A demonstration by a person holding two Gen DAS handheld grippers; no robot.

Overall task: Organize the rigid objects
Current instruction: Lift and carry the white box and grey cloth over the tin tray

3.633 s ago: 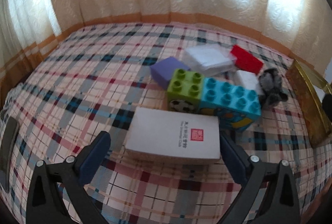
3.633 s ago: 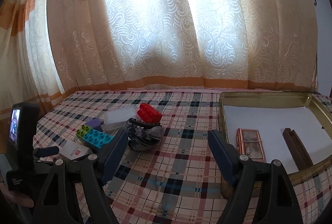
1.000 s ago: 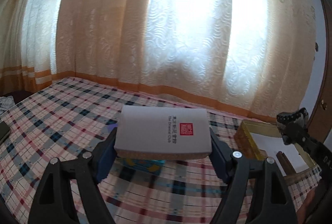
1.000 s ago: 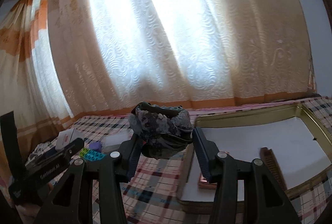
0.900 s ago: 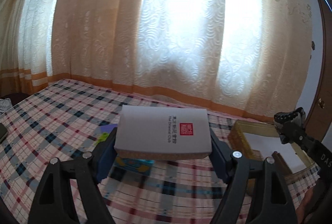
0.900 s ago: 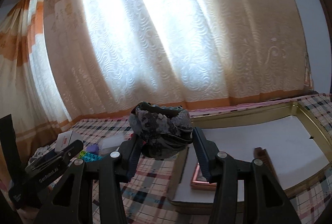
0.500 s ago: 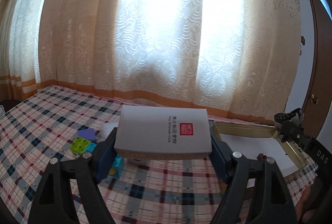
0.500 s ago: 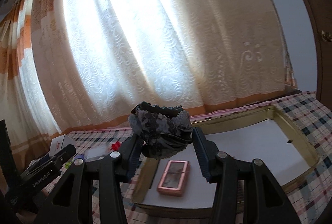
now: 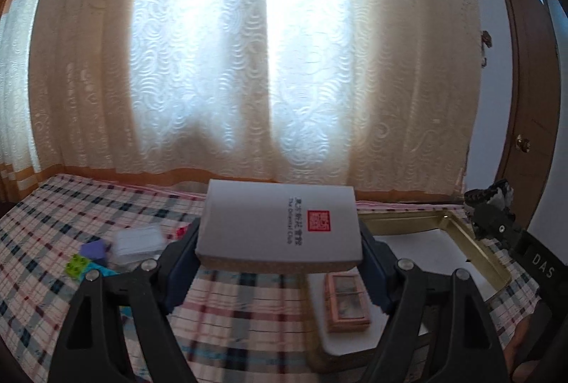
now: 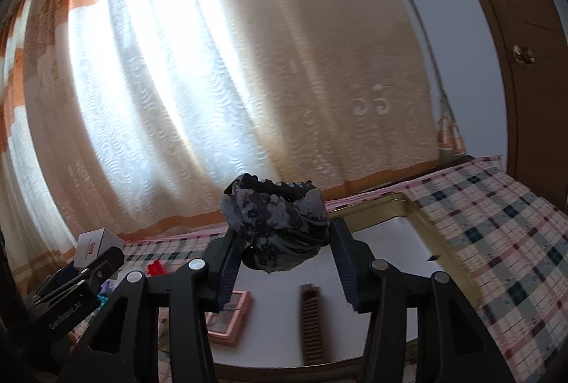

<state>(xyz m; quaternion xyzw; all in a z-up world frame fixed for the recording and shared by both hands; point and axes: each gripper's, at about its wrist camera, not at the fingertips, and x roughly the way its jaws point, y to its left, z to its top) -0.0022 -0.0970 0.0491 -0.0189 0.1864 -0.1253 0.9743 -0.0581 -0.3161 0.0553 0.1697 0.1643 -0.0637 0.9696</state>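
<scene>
Lace curtains glow behind a bed under a plaid sheet, where the sorting looks part done. At the left of the left wrist view, several things are not yet put away on the sheet: a green brick, a purple block, a clear case and a bit of something red. In the middle, the left gripper clamps a white box by its two sides and holds it off the sheet, near the tray's left edge. To the right lies the gold tray with its white floor; a pink-framed case already lies in it, and the right wrist view shows a brown comb-like piece beside that case. In that view the right gripper pinches a dark floral scrunchie or clip above the tray. I judge both loads are on their way in, with the pieces on the sheet still to follow. Writing: the box bears a red seal with small characters I cannot read, and a line that seems to say "The Oriental Club"; the right gripper's body shows "DAS" in the left view; the left gripper's lettering in the right view is too blurred to read.
</scene>
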